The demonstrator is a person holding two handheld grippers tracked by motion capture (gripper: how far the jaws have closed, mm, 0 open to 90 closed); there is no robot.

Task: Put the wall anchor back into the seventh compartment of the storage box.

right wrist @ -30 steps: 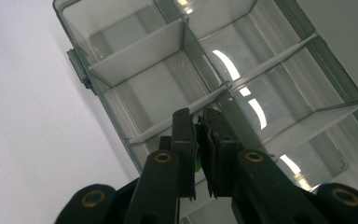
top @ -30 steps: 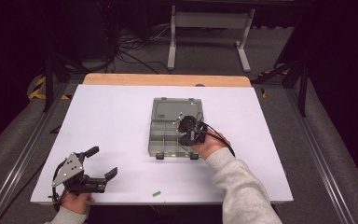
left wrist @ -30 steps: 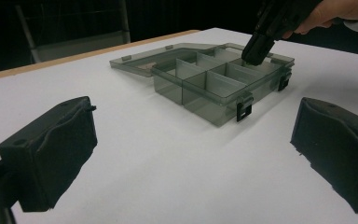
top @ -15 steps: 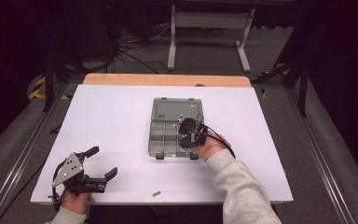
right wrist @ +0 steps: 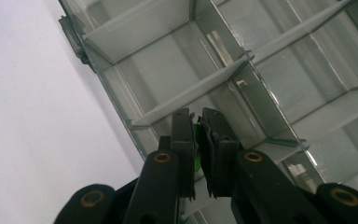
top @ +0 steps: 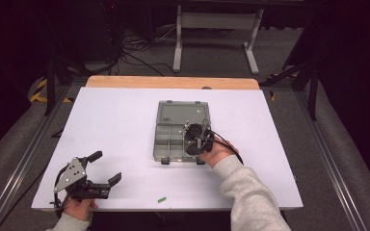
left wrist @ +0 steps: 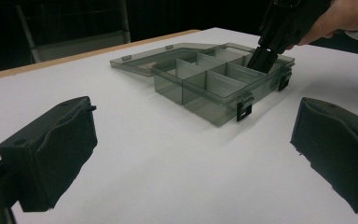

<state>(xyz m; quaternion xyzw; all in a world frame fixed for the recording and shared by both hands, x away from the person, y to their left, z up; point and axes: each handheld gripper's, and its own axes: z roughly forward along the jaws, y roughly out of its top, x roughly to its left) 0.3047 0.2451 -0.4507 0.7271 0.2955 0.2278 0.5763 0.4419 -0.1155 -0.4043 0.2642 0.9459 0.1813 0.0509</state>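
- Sitting mid-table (top: 125,120): clear compartment box (top: 180,132), lid folded flat on the far side, latches facing the person.
- Right gripper (top: 196,139) is the one on the job: tips dip steeply into a near-right compartment of the box, forearm coming in from the near-right edge.
- Its jaws are clamped on a small green piece (right wrist: 196,140); a thin green sliver shows between the pads, directly over the compartment floor. I'd read this as a release-in-place.
- Left gripper (top: 103,168) sits well apart at the near-left corner, jaws spread, nothing between them, pointed level across the table toward the box.
- Second green piece (top: 162,199) lies loose near the front edge, long axis roughly across the table, between the two hands, somewhat nearer the left.
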